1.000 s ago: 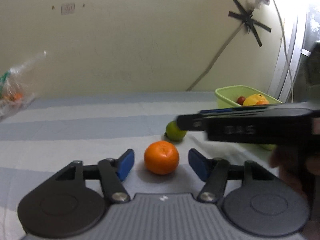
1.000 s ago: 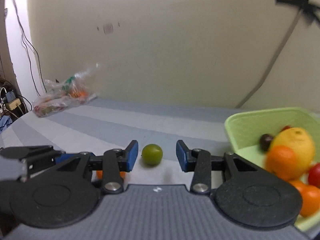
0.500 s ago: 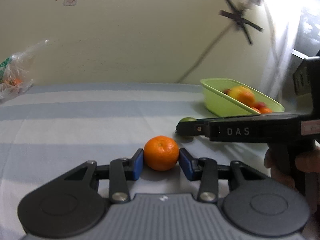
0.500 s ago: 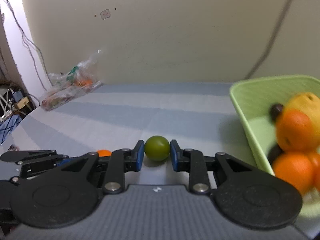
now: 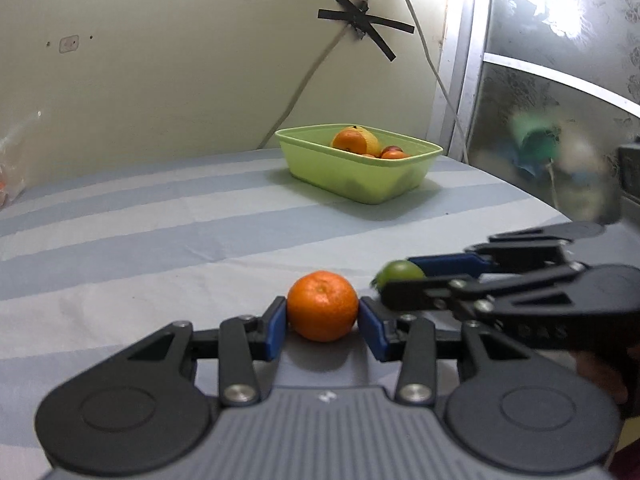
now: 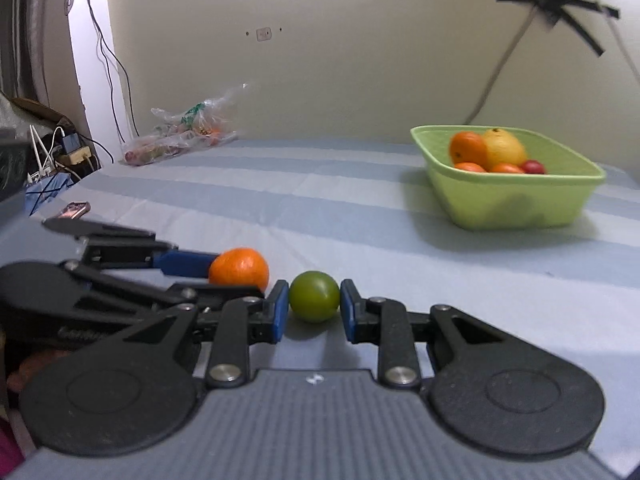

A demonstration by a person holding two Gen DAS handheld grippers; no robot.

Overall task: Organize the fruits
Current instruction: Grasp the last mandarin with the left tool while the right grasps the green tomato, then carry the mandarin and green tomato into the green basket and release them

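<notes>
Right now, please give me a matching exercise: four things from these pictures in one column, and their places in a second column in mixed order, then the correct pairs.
Things:
1. orange
2. green fruit
3. yellow fruit
4. plastic bag

Places:
A. inside the green tub
B. between the pads of the right gripper
C. at the far edge of the striped cloth, by the wall
D. between the pads of the left gripper

Pairs: 1-D, 2-B, 3-A, 4-C

The left gripper (image 5: 322, 322), low in the frame's centre, pinches an orange (image 5: 322, 306) between its blue pads. Beside it, the right gripper (image 6: 314, 311) clamps a green fruit (image 6: 314, 297).
</notes>
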